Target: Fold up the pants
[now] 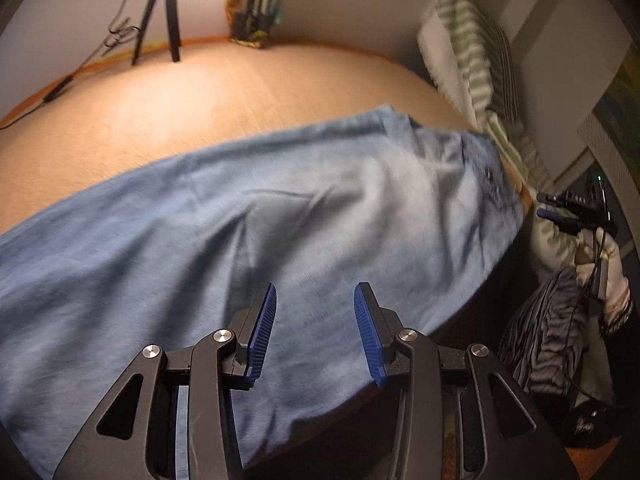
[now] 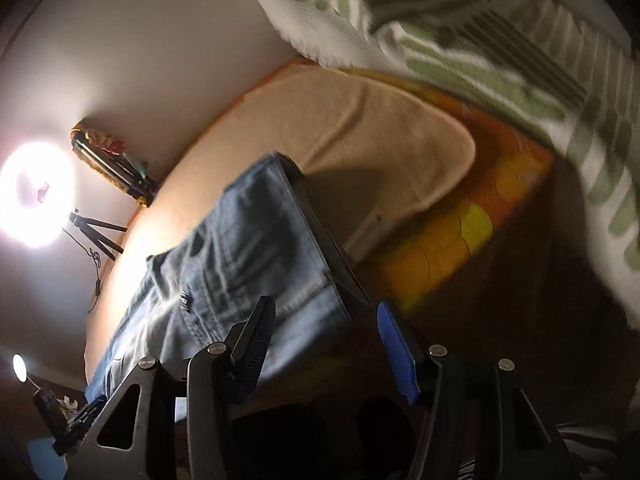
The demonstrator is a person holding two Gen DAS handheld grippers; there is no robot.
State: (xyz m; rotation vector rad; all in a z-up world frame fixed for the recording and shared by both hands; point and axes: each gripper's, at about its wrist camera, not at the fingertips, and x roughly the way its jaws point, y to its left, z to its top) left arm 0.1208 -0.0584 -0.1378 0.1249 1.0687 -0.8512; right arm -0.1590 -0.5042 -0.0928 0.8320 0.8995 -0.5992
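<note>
Blue denim pants (image 1: 248, 216) lie across a beige bed cover (image 1: 224, 92), legs to the left and waist toward the right edge. My left gripper (image 1: 315, 292) is open and empty, hovering over the thigh area. In the right wrist view the pants' waistband end (image 2: 248, 248) with seams and a button lies by the bed's edge. My right gripper (image 2: 326, 312) is open and empty just off the waistband's near corner. The other gripper shows at the far right of the left wrist view (image 1: 568, 208).
A green-striped pillow (image 1: 468, 52) leans at the bed's right end and fills the top of the right wrist view (image 2: 500, 40). A tripod (image 1: 160, 12) and a bright ring light (image 2: 36, 192) stand by the wall. An orange-yellow sheet (image 2: 452, 240) shows beyond the cover.
</note>
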